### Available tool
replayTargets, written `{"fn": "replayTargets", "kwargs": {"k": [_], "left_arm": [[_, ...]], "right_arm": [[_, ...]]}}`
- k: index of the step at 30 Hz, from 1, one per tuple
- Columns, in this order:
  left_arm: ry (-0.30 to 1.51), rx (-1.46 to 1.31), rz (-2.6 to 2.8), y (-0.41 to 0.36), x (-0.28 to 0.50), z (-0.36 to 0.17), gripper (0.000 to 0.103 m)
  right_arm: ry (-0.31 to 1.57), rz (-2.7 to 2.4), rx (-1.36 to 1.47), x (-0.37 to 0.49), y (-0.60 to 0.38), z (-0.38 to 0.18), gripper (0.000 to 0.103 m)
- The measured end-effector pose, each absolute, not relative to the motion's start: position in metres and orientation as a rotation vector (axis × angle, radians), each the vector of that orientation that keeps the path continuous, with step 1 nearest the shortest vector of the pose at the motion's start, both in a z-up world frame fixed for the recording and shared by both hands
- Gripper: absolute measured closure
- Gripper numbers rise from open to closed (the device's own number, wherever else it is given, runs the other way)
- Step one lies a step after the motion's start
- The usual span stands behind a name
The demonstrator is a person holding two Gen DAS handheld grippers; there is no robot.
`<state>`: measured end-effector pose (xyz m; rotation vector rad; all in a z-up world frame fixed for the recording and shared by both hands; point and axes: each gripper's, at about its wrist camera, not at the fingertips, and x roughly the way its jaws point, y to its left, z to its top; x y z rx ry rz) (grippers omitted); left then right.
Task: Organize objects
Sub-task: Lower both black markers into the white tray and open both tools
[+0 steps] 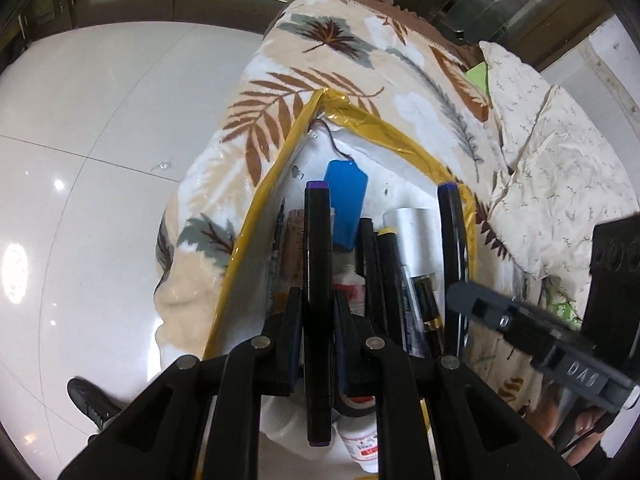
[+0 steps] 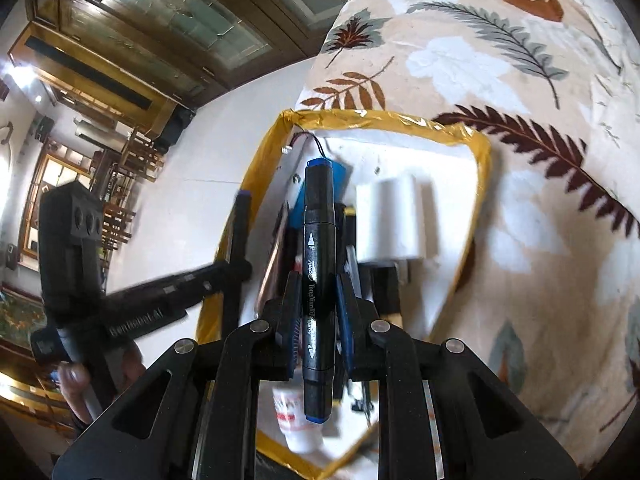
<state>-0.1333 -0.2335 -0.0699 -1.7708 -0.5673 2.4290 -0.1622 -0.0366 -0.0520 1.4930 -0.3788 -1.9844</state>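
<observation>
Jaws grip markers: purple-capped marker (image 1: 318, 280) left view, blue-capped marker (image 2: 319, 280) right.

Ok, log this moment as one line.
left gripper: shut on purple-capped marker | right gripper: shut on blue-capped marker | both above yellow-edged box

Your left gripper (image 1: 318, 308) is matt black plastic with small bright metal pins, and it clamps a smooth black plastic marker (image 1: 318, 272) with purple ends. Your right gripper (image 2: 318, 300) is the same matt plastic, its pads pressed on a semi-gloss black marker (image 2: 319, 280) with blue ends and white print. Below, you see a white box (image 2: 440, 152) edged in shiny, crinkled yellow tape (image 2: 380, 120). It sits on a soft, fuzzy leaf-print blanket (image 2: 520, 80). The white floor tiles (image 1: 100, 120) are glossy and mirror the light.
</observation>
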Motion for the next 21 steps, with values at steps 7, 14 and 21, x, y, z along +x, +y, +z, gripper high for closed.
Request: {"fn": "replayTargets", "kwargs": {"k": [7, 14, 21], "left_arm": [[-0.490, -1.836, 2.439, -0.238, -0.144, -0.083, 0.090], [-0.481, -1.821, 2.446, -0.239, -0.151, -0.085, 0.090], [-0.459, -1.801, 2.477, -0.238, -0.149, -0.085, 0.089]], "right_arm": [[-0.369, -1.982, 1.521, -0.183, -0.053, -0.062, 0.087], [-0.370, -1.983, 1.549, -0.200, -0.067, -0.072, 0.087], [-0.332, -2.018, 1.590, -0.210, -0.081, -0.084, 0.087]]}}
